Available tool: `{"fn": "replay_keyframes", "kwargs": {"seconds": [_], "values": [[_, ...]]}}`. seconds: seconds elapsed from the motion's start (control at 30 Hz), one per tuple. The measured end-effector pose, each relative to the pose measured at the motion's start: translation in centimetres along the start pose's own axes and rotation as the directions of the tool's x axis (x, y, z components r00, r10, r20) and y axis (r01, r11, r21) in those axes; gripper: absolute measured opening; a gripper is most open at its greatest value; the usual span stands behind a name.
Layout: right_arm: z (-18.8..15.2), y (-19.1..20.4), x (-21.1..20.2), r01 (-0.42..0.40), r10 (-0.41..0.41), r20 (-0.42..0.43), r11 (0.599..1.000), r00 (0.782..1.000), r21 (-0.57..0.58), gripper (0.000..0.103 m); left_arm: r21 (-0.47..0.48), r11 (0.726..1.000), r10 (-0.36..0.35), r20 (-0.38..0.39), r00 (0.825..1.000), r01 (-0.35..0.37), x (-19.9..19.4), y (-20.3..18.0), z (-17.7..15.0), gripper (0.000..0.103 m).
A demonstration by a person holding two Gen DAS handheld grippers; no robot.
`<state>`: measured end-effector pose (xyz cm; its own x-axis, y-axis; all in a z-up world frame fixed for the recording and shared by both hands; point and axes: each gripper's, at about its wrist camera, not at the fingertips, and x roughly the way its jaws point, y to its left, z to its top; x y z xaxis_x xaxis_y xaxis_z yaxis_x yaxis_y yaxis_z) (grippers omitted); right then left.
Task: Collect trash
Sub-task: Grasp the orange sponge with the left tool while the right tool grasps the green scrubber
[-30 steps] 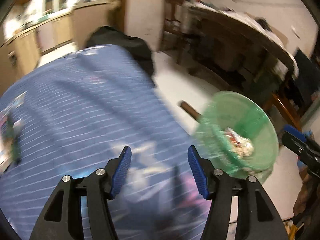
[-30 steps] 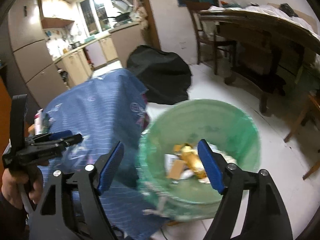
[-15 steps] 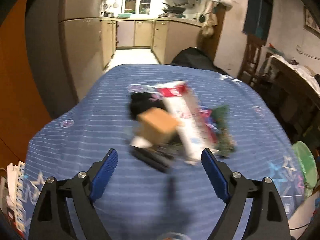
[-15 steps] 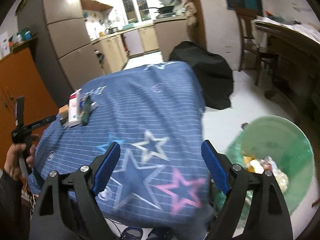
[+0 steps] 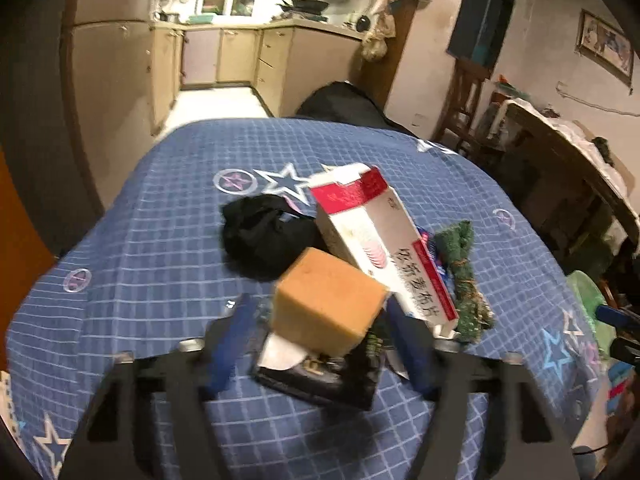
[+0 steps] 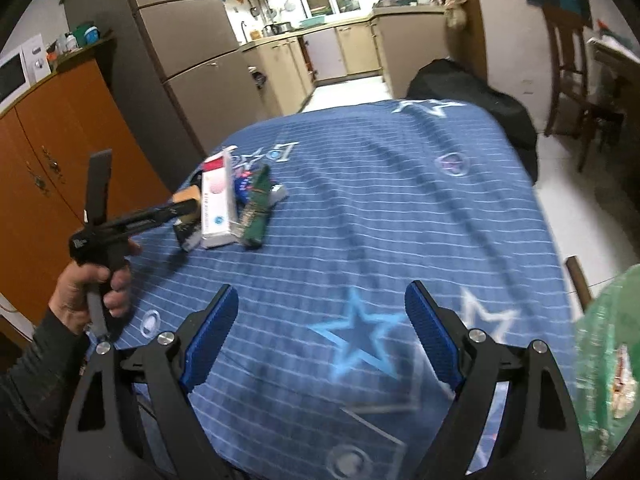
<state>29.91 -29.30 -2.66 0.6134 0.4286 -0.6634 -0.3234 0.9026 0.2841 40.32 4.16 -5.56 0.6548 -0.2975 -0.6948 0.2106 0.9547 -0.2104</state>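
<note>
Left wrist view has my left gripper (image 5: 316, 344) spread wide, jaws released on either side of a tan foam block (image 5: 328, 300) sitting low in the center of the frame. Nothing is pinched yet. That block is perched on a flat black packet (image 5: 320, 380), leaning against a red-and-white carton (image 5: 384, 248) that runs up toward the middle. Behind it is a crumpled black bag (image 5: 268, 236), and a green scrubby strip (image 5: 464, 276) lies just right of the carton. All of it sits in one heap on the blue star tablecloth (image 5: 160, 240).

So here's my worry: the trash is stacked, not laid out. If I close on the block too low I could catch the packet's edge as well and drag the whole pile, or tip the carton onto the scrubby thing. The block also looks squishy, so I'd guess a shallow pinch on its corners could let it pop out. My fingers are motion-blurred, which doesn't help with lining up.

Right wrist view: my right gripper (image 6: 320, 340) is also released and empty, hovering over the cloth at the bottom of the frame. The green trash bin (image 6: 608, 360) only peeks in at the right edge, well apart from the heap at middle left. That's a long carry across the table, so a weak grip probably means a drop on the cloth or floor.
</note>
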Motion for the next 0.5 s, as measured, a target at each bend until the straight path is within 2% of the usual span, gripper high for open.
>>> {"fn": "replay_keyframes", "kwargs": {"seconds": [0.13,0.3,0.37,0.5], "values": [[1.0,1.0,2.5,-0.058,0.058,-0.021,0.998,0.998,0.01,0.081,0.004,1.0,0.006,0.025,1.0,-0.006,-0.4,-0.8,-0.6,0.052],[2.6,3.0,6.4,-0.128,0.128,-0.064,0.992,0.99,-0.01,0.061,-0.06,0.998,0.029,0.054,0.998,-0.026,-2.4,-0.5,-2.2,0.051],[3.4,3.9,8.3,-0.136,0.134,-0.079,0.99,0.988,-0.02,0.053,-0.1,0.994,0.038,0.062,0.997,-0.032,-2.9,-0.3,-2.9,0.05],[4.8,4.6,11.4,-0.13,0.127,-0.105,0.991,0.986,-0.02,0.041,-0.115,0.993,0.04,0.058,0.998,-0.033,-3.2,-0.3,-3.4,0.05]]}}
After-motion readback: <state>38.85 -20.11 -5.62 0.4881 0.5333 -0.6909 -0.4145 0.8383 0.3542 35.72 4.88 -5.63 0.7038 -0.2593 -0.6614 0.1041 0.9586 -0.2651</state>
